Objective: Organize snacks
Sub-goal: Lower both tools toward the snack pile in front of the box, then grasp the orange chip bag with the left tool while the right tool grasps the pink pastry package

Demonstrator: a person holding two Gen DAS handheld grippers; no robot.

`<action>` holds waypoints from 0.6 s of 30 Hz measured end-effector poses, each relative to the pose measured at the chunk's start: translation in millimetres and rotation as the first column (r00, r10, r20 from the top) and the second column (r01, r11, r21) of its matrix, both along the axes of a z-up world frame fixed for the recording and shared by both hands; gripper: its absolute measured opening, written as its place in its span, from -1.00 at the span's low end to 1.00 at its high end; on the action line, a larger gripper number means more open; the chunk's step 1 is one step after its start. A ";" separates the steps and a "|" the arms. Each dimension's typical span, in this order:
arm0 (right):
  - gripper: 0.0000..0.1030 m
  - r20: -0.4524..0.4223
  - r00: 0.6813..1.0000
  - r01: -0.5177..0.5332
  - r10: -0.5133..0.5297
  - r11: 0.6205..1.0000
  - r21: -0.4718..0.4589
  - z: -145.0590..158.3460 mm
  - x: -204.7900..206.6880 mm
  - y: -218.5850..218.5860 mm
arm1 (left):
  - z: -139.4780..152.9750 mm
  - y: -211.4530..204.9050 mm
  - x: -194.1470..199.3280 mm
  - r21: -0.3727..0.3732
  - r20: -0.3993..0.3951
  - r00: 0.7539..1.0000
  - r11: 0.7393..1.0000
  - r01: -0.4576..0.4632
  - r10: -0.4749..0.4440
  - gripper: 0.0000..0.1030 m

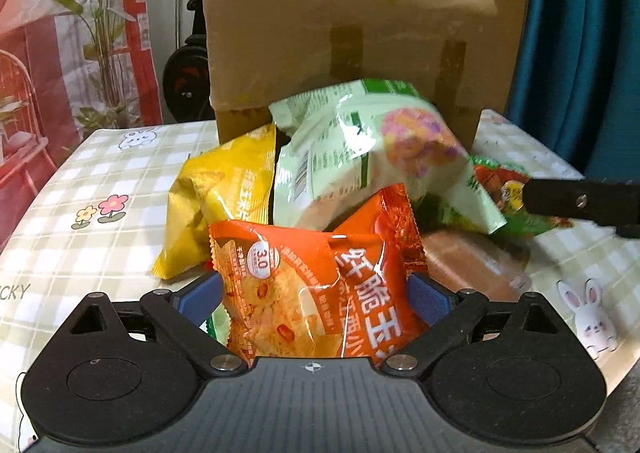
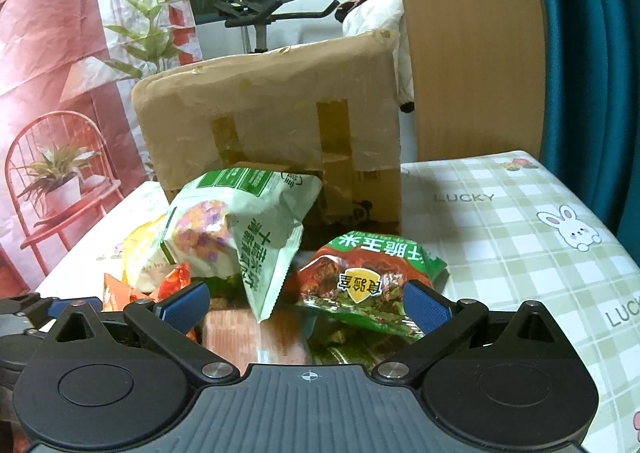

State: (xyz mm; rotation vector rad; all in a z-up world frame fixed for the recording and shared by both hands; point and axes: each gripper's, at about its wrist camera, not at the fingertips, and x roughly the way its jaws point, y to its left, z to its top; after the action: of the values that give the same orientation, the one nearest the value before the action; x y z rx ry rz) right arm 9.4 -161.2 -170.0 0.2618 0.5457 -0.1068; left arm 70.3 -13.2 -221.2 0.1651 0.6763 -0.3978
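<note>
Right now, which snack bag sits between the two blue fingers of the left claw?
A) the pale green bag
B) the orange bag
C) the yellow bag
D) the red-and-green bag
B: in the left wrist view the orange bag lies between the blue fingers of the left claw, while the yellow bag and pale green bag lie farther back.

You've got a worktop [image 2: 500, 213] under a green checked cloth with bunny prints, a printed backdrop [image 1: 60, 33] on your left, teal curtain [image 2: 580, 53] right, exercise bike [image 2: 260, 19] behind.
</note>
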 end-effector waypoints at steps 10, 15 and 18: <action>0.97 -0.020 1.000 -0.024 0.024 0.999 0.022 -5.0 2.0 3.9 | -14.9 8.9 10.4 -0.029 -0.092 0.995 0.999 -0.039 0.036 0.94; 0.97 -0.032 0.999 -0.040 0.041 0.999 0.028 -8.1 2.2 7.2 | -16.9 12.0 12.2 -0.038 -0.117 0.992 0.998 -0.041 0.037 0.88; 0.92 -0.057 0.996 -0.063 0.065 0.998 0.031 -11.8 4.2 9.3 | -12.9 12.3 9.6 -0.038 -0.124 0.992 0.999 -0.023 0.018 0.52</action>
State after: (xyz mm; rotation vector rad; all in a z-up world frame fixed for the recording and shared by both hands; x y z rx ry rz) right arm 13.6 -151.9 -181.8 0.2699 0.6127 -0.0446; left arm 79.8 -0.9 -234.1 0.0964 0.7909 -0.4042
